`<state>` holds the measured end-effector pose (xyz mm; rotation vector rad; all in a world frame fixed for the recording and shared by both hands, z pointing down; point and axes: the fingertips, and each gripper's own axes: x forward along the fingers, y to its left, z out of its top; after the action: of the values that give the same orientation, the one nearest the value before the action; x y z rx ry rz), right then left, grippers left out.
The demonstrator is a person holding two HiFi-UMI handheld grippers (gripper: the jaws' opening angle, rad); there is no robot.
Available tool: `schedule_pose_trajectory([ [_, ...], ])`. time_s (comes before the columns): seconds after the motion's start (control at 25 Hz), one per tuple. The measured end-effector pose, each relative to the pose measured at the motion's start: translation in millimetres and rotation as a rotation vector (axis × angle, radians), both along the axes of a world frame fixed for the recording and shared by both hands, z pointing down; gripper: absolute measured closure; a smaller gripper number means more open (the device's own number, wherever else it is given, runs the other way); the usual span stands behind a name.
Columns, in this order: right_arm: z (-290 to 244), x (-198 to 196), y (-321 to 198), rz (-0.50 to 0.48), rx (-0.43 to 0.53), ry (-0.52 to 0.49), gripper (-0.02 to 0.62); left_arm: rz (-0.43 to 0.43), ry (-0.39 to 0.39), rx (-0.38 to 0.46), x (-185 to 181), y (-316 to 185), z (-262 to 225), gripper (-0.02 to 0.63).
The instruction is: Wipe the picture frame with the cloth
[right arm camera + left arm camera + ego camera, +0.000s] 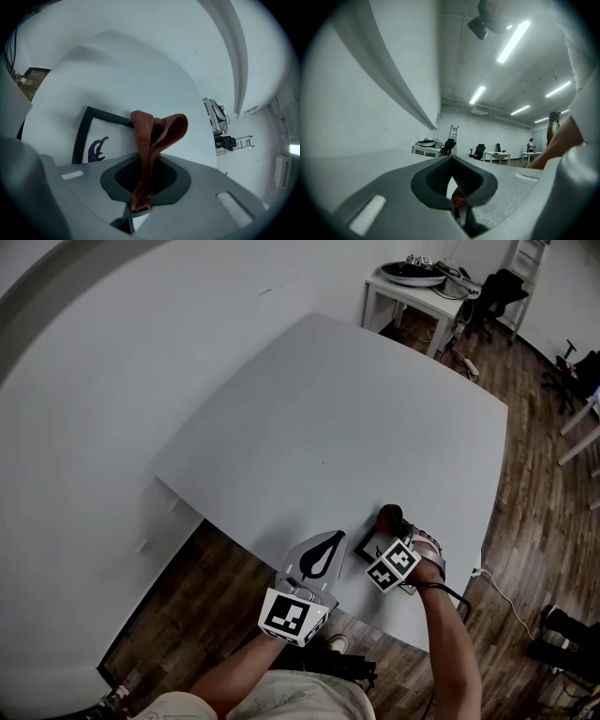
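A black picture frame (87,125) with a white mat and a purple figure lies flat near the front edge of the white table (356,427). My right gripper (149,158) hangs just above it, shut on a rust-red cloth (155,133) that loops up out of the jaws. In the head view the cloth (389,515) sits over the far end of the frame (367,546). My left gripper (337,536) hovers just left of the frame, shut with nothing in it. In the left gripper view the jaws (451,160) meet, and a bit of the red cloth (457,199) shows through the gap.
The table's front edge runs just under both grippers, with wooden floor (216,587) below. A small white table (422,285) with gear and office chairs (497,292) stand at the back right. A cable (506,601) lies on the floor at right. A person (530,145) stands far off.
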<state>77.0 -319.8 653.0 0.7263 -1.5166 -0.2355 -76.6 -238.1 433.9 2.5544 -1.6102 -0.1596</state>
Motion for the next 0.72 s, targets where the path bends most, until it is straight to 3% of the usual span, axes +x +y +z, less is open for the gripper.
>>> schedule_pose_trajectory([
  [0.72,0.6,-26.7,64.6,-0.155,-0.02,0.085,0.535,-0.001,-0.008,0.015,-4.7,2.3,-6.6,0.606],
])
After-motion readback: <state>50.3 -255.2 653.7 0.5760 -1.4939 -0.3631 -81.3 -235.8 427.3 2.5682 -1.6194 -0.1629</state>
